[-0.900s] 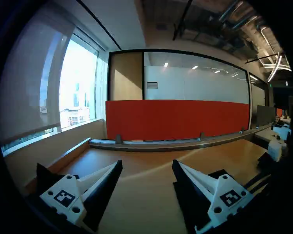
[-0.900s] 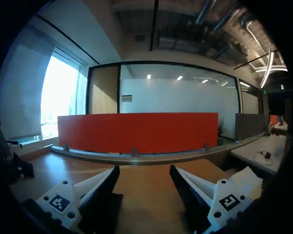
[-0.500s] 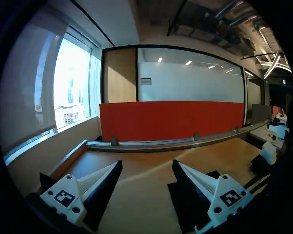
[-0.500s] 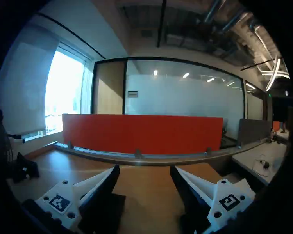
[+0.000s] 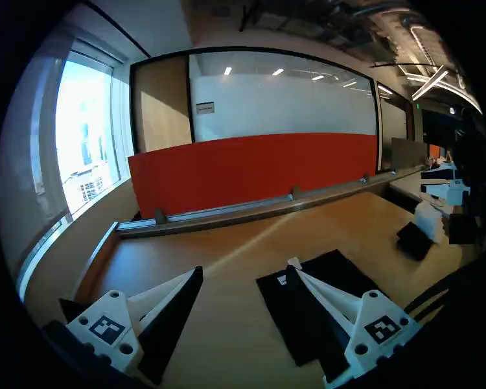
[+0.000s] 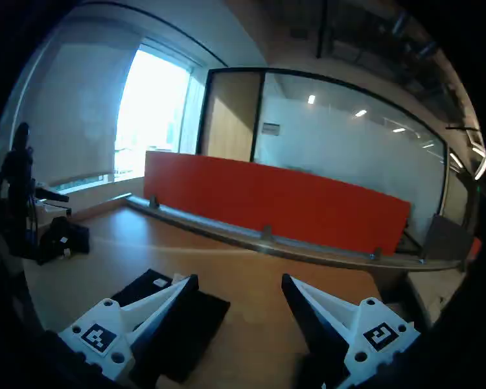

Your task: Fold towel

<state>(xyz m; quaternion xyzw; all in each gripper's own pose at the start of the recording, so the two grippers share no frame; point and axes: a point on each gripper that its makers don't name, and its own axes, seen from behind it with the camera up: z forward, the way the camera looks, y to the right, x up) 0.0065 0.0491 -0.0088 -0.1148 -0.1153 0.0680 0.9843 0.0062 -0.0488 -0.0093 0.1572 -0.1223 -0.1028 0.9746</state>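
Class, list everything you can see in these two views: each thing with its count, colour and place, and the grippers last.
towel: one, black, lying on the table, small white tag at one edge
table: one, light brown wood, under the towel
divider panel: one, orange, upright along the table's far edge
window: one, bright, left of the panel
left gripper: one, white and black, open, holding nothing
right gripper: one, white and black, open, holding nothing

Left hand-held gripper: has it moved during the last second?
Yes. The left hand-held gripper has tipped downward: the orange partition sits higher in its view, and the black towel on the table now shows by its fingers.
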